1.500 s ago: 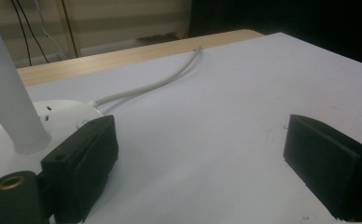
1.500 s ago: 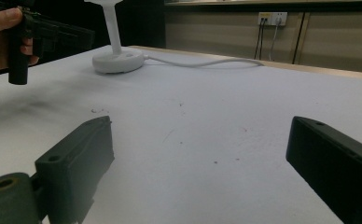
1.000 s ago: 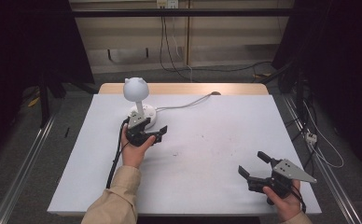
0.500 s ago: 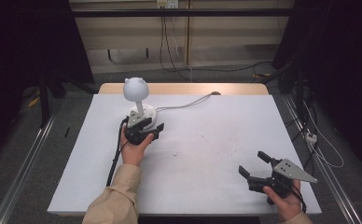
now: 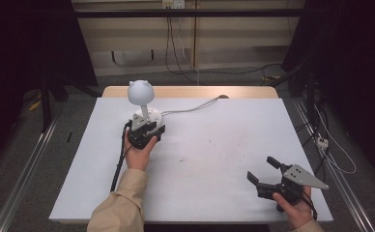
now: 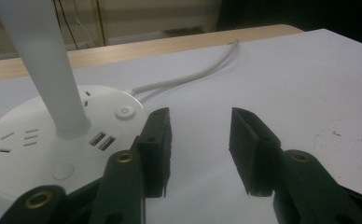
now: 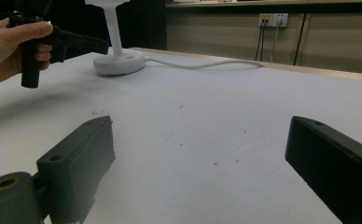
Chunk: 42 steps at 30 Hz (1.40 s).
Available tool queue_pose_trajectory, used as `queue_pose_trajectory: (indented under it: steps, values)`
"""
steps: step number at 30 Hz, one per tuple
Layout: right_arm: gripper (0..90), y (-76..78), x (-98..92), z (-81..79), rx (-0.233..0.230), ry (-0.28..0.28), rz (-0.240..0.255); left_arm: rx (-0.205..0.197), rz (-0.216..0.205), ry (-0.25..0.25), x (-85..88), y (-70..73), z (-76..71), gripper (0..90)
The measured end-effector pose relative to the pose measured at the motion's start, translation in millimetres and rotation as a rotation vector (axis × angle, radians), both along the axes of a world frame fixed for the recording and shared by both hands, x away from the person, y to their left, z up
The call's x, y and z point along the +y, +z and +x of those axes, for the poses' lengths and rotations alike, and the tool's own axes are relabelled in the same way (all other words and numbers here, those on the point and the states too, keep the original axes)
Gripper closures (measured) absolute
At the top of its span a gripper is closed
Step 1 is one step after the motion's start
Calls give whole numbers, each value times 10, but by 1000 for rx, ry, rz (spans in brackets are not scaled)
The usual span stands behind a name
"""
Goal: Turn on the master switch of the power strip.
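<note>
RISK: my left tongs [image 6: 200, 154], jaws just closing with nothing between them, sat at the white round-based plastic desk lamp [image 5: 142, 104] at the white bench's [image 5: 214, 159] far left; one jaw could nudge the base or miss its button | right tongs [image 5: 266, 170] apart, empty | HIDDEN: lamp head cut off in left gripper view

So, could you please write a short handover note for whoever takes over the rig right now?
Left gripper: at the white lamp base, jaws have just been closing, nothing between them; one jaw sits beside the power button.
Right gripper: open, empty, near the table's front right corner.
Lamp: upright at the back left, cord trailing toward the rear.
Done: approach to the base.
Left: probably pressing the button; nothing gripped yet.
</note>
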State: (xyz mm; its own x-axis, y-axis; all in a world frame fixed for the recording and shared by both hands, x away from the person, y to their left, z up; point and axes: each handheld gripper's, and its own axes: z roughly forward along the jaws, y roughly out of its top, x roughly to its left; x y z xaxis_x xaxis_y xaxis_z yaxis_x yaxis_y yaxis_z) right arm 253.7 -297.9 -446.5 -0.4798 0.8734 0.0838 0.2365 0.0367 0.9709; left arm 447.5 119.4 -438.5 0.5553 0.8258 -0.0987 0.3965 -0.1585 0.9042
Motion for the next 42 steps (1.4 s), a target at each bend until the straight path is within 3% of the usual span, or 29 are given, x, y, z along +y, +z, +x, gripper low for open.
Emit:
queue_pose_trajectory:
  steps: [9, 18, 34, 42]
  values:
    - [75, 2, 1, -1, 0, 1, -4, -1, 19, -4, -56, 72, 69, 687]
    - [75, 4, -15, -4, -9, 3, -13, 23, 33, 9, -60, 70, 161, 786]
    - [76, 13, 1, -9, -11, 7, -11, 45, 46, 62, -44, 52, 341, 853]
    - [75, 13, -5, -5, -14, 5, -8, 47, 72, 76, -64, 4, 410, 871]
